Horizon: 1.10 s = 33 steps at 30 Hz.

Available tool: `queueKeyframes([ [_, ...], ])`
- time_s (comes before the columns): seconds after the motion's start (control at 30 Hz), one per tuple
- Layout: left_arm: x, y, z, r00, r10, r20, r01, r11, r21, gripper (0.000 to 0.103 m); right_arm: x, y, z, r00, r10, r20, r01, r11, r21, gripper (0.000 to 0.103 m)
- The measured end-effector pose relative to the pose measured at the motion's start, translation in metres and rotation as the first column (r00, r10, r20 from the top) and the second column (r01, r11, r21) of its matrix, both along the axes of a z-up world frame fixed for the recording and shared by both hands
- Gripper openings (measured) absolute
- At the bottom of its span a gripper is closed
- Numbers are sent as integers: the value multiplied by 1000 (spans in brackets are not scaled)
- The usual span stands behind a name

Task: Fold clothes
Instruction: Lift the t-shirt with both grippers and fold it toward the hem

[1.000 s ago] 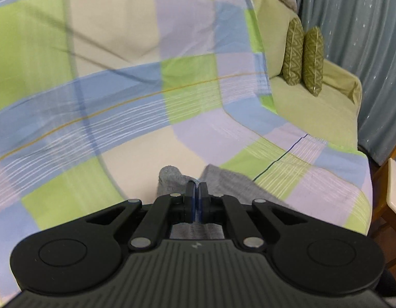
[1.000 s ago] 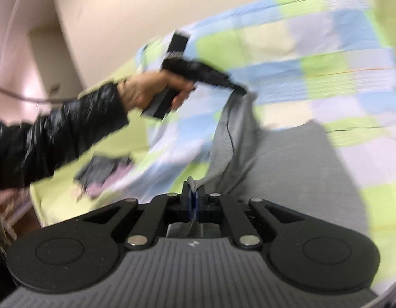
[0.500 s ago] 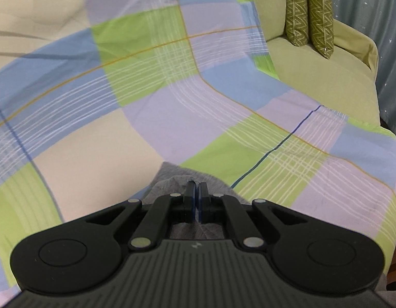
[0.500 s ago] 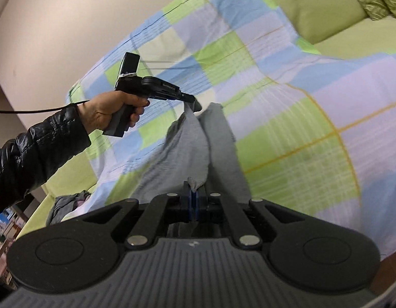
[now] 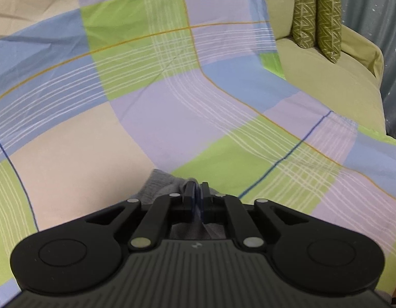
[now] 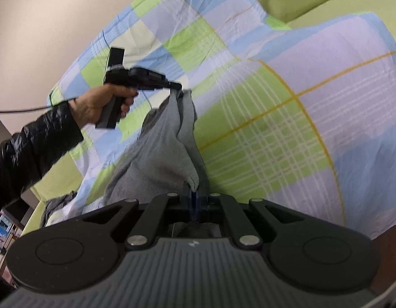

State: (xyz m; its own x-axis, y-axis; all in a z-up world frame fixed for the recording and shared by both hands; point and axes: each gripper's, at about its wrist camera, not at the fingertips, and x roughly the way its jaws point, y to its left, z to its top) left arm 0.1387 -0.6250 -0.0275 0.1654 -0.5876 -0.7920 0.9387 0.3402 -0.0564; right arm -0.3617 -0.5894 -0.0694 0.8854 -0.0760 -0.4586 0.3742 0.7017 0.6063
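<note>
A grey garment [image 6: 159, 159] lies stretched over the checked sheet [image 6: 275, 128], pulled taut between my two grippers. My right gripper [image 6: 195, 197] is shut on its near corner. A hand [image 6: 100, 102] in a black sleeve [image 6: 31, 148] holds my left gripper [image 6: 178, 87] at the far corner, where the cloth still hangs from the tips. In the left wrist view, my left gripper [image 5: 197, 192] has its jaws just opening: a thin gap shows, with the grey garment [image 5: 159, 182] pinched between the pads. Most of the garment is hidden under that gripper's body.
The checked sheet [image 5: 172, 102] covers a green sofa [image 5: 326, 82] with two patterned cushions [image 5: 316, 12] at its right end. A curtain [image 5: 393, 51] hangs beyond. A heap of dark clothes [image 6: 59, 202] sits at the sofa's left end, under a plain wall [image 6: 56, 25].
Both grippers have come down toward the sheet with the garment, which now lies lower and flatter. A thin gap has appeared between the left pads. The right view has rolled.
</note>
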Motion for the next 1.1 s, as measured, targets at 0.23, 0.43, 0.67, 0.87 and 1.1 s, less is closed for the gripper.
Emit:
queueKeyframes([
  [0.23,4,13,15,975,-141,171,133,989,58,54,-3,4,5,999,-20,-30,19,999,-43,10],
  [0.43,-62,37,-18,400,-732,552,566,671,479,54,4,12,11,998,14,-58,-20,993,-115,13],
  [0.67,-76,33,-46,-68,-855,514,609,372,700,54,7,8,10,998,25,-53,-32,993,-118,17],
  [0.87,-60,7,-47,-79,-912,403,659,255,707,54,9,7,11,996,60,-68,-69,988,-141,18],
  [1.1,-39,-13,-34,124,-956,267,686,277,673,5,16,9,12,991,109,-72,-119,979,-165,18],
])
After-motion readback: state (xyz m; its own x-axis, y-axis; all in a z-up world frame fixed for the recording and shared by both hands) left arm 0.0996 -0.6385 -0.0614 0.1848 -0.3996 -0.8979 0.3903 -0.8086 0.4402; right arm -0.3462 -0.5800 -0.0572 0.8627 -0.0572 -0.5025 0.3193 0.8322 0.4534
